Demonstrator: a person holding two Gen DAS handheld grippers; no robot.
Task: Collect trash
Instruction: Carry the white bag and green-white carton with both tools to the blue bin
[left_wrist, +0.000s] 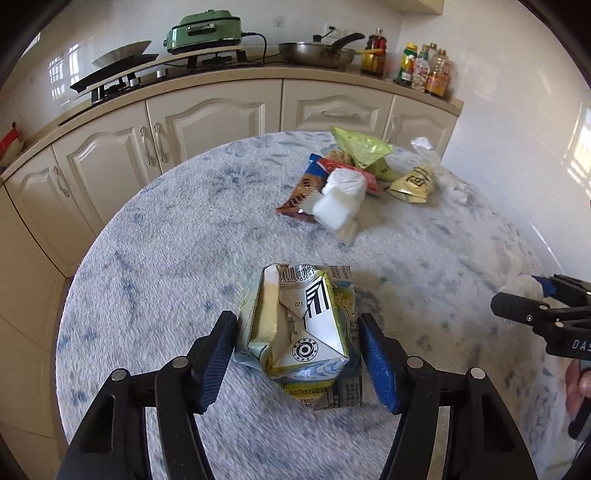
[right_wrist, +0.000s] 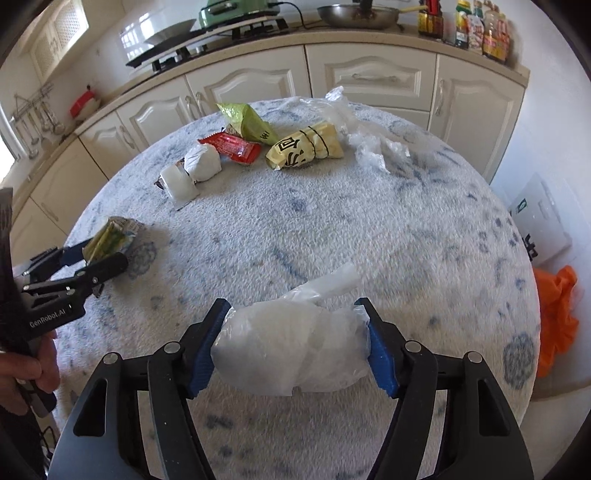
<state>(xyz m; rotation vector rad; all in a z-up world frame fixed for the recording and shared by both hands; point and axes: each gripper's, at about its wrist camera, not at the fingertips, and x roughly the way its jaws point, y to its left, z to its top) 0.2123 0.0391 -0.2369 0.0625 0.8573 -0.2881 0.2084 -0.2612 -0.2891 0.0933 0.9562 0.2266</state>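
Carpet-like cloth, white with blue flecks, covers the round table (right_wrist: 369, 221) in front of us, and behind its far edge runs a cream kitchen counter (left_wrist: 229, 74) with cabinet doors below. On the counter we see a green electric grill (left_wrist: 203, 31), a steel pan (left_wrist: 317, 53) and some sauce bottles (left_wrist: 424, 68) near the right corner.

At the far edge of the table lies a heap of trash: a green snack bag (right_wrist: 247, 122), a red wrapper (right_wrist: 232, 146), a yellow bag (right_wrist: 303, 149), a white wad of paper (right_wrist: 203, 162) and crumpled clear plastic (right_wrist: 369, 147). The middle of the table is bare, so there is free space between this heap and our two grippers. Beyond the right edge, on the floor, we see an orange bag (right_wrist: 554, 317) and a clear plastic box (right_wrist: 539, 221); we cannot tell what is inside them.

Our left gripper (left_wrist: 295, 339) pinches a crushed drink carton (left_wrist: 299, 332) near the near-left edge of the table; both blue pads touch its sides. Our right gripper (right_wrist: 295, 343) pinches a crumpled clear plastic bag (right_wrist: 291, 347) near the near edge, with the pads pressed into it on both sides. A hand (right_wrist: 26, 365) shows at the left gripper's handle.
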